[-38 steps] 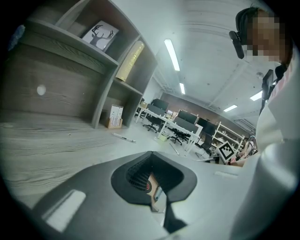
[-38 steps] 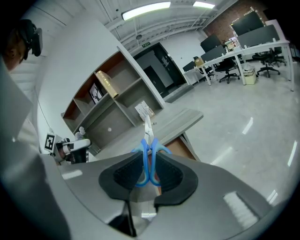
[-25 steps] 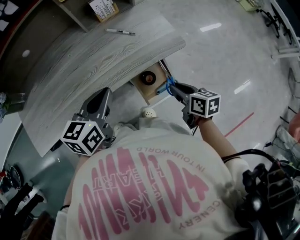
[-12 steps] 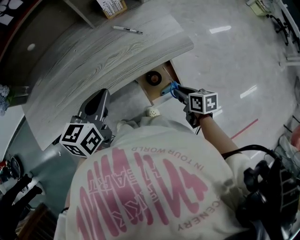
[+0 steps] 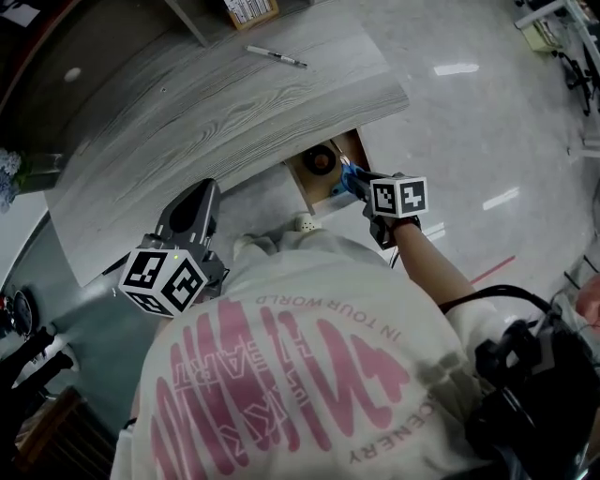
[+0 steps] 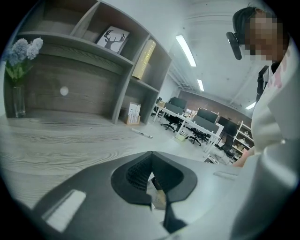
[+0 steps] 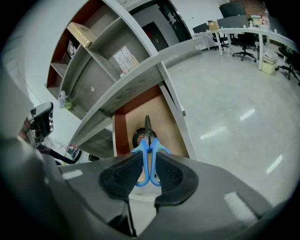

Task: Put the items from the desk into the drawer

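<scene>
My right gripper is shut on the blue-handled scissors, holding them over the open wooden drawer under the desk's front edge. In the right gripper view the scissors sit between the pads of the right gripper, blades pointing into the drawer. A black tape roll lies in the drawer, and is the same tape roll beyond the blades. A pen lies on the grey desk. My left gripper hangs shut and empty at the desk's near edge.
A small box stands at the desk's back by the shelf unit. From the left gripper, the pen, a vase of flowers and shelves show. The person's torso fills the lower head view. Glossy floor lies right of the drawer.
My right gripper has carried the scissors forward, closer over the open drawer. The left gripper has stayed where it was.
</scene>
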`<state>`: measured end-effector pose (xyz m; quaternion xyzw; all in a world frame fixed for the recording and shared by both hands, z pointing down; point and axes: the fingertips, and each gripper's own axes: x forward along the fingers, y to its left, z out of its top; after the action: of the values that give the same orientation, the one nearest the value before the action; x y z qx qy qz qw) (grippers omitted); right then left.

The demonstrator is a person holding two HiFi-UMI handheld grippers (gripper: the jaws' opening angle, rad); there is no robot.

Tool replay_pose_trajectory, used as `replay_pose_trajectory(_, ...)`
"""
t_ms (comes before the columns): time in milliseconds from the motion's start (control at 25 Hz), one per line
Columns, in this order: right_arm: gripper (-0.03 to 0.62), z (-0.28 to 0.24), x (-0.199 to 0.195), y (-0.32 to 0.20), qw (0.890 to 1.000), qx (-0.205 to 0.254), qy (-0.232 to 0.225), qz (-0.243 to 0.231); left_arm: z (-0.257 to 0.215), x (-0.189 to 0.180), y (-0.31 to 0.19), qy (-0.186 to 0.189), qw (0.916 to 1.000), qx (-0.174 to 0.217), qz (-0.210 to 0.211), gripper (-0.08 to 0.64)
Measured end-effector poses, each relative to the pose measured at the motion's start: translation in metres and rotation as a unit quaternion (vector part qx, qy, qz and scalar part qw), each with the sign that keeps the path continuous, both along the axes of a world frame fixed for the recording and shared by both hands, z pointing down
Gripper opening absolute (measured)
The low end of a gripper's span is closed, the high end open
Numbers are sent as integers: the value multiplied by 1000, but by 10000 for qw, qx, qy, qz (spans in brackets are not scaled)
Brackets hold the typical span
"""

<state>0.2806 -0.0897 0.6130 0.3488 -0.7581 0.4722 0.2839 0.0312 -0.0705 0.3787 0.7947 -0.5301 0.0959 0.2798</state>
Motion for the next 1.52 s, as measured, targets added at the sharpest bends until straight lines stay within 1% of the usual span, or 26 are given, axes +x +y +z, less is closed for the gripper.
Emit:
replay_pose_trajectory(280, 95, 25, -5, -7, 9991, -198, 359, -68, 8, -15, 4, -47, 9997, -114, -231, 20)
replay_pose_trajectory(560, 97, 40, -13, -4, 9980, -385, 478, -173, 13, -19, 6, -121, 9994, -178, -271, 20)
replay_pose_trajectory(840, 98, 45, -16, -9, 9961, -353, 743, -315, 17, -20, 6, -132, 9994, -234, -234, 20)
replay_pose_trajectory(960, 98, 45, -17, -7, 9963, -257, 748, -342, 16, -22, 7, -143, 9994, -216, -232, 20)
replay_pose_trajectory(1040, 120, 43, -17, -6, 9967, -225, 711, -316, 14, -23, 7, -139, 9994, -199, -229, 20)
replay_pose_trajectory(1080, 130, 42, -16, -5, 9970, -229, 690, -276, 13, -23, 7, -135, 9995, -189, -217, 20)
replay_pose_trajectory(1160, 126, 41, -14, -5, 9975, -225, 651, -140, 13, -22, 7, -125, 9996, -163, -185, 20)
replay_pose_trajectory(1280, 64, 31, -5, -11, 9981, -81, 564, 217, 11, -21, 8, -113, 9998, -105, -148, 20)
replay_pose_trajectory(1320, 16, 23, -3, -14, 9983, -3, 474, 347, 10, -22, 9, -103, 9998, -81, -141, 20)
replay_pose_trajectory(1360, 5, 12, -2, -18, 9983, 70, 342, 462, 8, -23, 9, -89, 9999, -56, -137, 20)
replay_pose_trajectory(1440, 5, -12, -2, -27, 9977, 202, 72, 650, 4, -26, 9, -61, 9999, 2, -130, 20)
replay_pose_trajectory(1520, 5, -38, -1, -36, 9959, 349, -56, 838, -1, -30, 10, -25, 9999, 87, -121, 20)
